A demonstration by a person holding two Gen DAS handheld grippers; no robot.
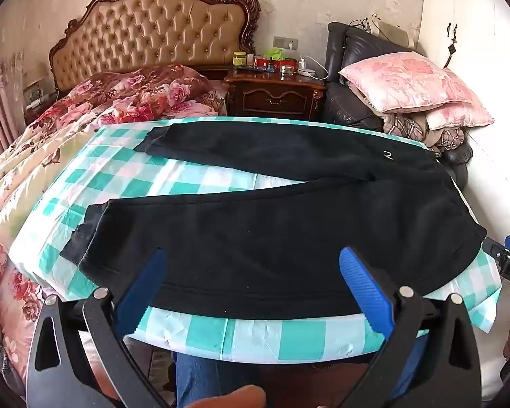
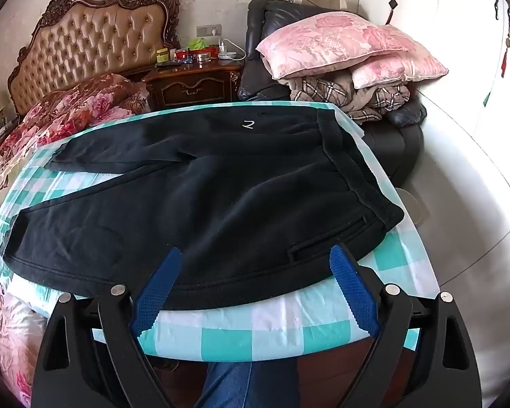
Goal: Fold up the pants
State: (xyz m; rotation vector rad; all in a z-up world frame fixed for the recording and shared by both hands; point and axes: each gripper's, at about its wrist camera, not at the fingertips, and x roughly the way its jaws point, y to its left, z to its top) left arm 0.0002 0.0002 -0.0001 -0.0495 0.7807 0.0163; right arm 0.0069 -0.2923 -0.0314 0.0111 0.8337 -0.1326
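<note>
Black pants (image 1: 272, 231) lie spread flat on a table covered with a teal and white checked cloth (image 1: 255, 336), legs pointing left, waistband at the right. They also show in the right wrist view (image 2: 204, 204), with the waistband (image 2: 360, 176) at the right. My left gripper (image 1: 253, 258) is open above the near leg's front edge, holding nothing. My right gripper (image 2: 255, 258) is open above the near edge close to the waistband and a pocket, holding nothing. The right gripper's tip also shows in the left wrist view (image 1: 506, 258).
A bed with a floral quilt (image 1: 68, 129) stands at the left, touching the table. A wooden nightstand (image 1: 275, 95) with small items stands behind. A dark armchair with pink pillows (image 1: 411, 85) is at the back right. A white wardrobe (image 2: 459, 68) is at the right.
</note>
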